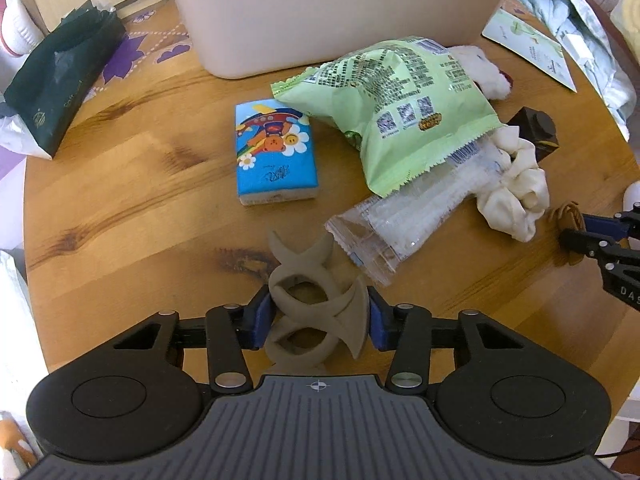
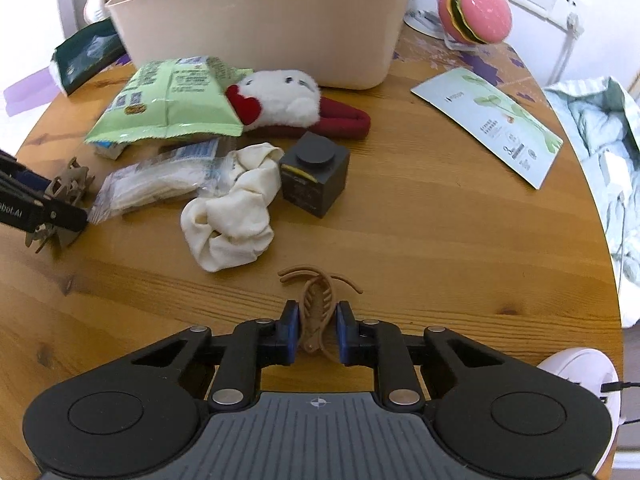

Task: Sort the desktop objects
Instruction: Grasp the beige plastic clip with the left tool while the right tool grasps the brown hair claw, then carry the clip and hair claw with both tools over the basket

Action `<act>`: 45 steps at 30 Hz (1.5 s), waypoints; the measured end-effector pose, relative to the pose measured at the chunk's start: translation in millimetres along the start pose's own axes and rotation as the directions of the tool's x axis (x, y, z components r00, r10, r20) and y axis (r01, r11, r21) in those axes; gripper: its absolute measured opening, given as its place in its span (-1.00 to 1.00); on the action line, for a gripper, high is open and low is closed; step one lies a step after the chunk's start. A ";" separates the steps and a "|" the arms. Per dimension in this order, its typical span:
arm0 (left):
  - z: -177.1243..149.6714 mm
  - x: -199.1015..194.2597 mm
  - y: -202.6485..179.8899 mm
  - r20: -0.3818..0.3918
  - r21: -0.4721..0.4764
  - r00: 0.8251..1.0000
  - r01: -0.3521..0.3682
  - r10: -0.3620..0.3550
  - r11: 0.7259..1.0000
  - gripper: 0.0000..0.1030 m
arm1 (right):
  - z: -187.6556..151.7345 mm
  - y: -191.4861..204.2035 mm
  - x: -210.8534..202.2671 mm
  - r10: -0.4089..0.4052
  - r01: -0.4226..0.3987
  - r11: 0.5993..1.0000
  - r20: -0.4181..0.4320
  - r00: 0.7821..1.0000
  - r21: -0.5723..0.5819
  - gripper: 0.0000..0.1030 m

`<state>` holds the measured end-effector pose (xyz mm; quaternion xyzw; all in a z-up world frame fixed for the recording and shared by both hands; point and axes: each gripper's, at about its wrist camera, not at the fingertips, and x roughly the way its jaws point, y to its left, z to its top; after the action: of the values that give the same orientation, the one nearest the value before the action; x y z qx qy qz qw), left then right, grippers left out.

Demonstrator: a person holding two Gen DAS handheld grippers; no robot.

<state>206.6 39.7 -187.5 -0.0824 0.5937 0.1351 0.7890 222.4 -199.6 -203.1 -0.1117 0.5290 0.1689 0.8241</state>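
Note:
On the round wooden table (image 1: 120,208) my left gripper (image 1: 318,310) points steeply down. Its blue pads press both sides of a grey-brown hair claw (image 1: 316,304) that rests on the wood. In the right wrist view this same claw (image 2: 70,184) shows at the far left, held by the left gripper (image 2: 60,216). My right gripper (image 2: 316,322) is shut on a thin brown hair clip (image 2: 316,304) lying on the table. The left wrist view catches the right gripper (image 1: 576,228) and the brown clip (image 1: 566,216) at its right edge.
A beige bin (image 2: 260,28) stands at the back. Before it lie a green snack bag (image 1: 400,112), a blue tissue pack (image 1: 274,152), a clear packet (image 1: 408,220), a cream scrunchie (image 2: 232,208), a dark block (image 2: 316,172) and a white plush clip (image 2: 280,96). A leaflet (image 2: 488,124) lies right.

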 end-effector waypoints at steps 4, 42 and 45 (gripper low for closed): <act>-8.2 -2.4 -4.0 0.008 0.024 1.000 0.006 -0.006 1.000 -0.08 | -3.7 2.2 -2.2 -0.003 0.003 1.000 0.004 1.000 -0.006 -0.66; 55.0 -130.0 -0.5 0.312 0.092 0.949 0.009 -0.038 0.996 -0.08 | 75.5 -32.1 -139.4 0.141 -0.151 0.989 0.347 0.927 0.000 -0.66; 69.6 -137.3 -0.5 0.335 0.095 0.941 0.007 -0.038 0.995 -0.08 | 87.0 -32.8 -145.3 0.149 -0.155 0.988 0.368 0.918 -0.013 -0.66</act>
<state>235.0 43.7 -36.3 -0.0282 0.4549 0.1105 0.8832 252.3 -221.4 -34.6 -0.0300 0.3738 0.2457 0.8939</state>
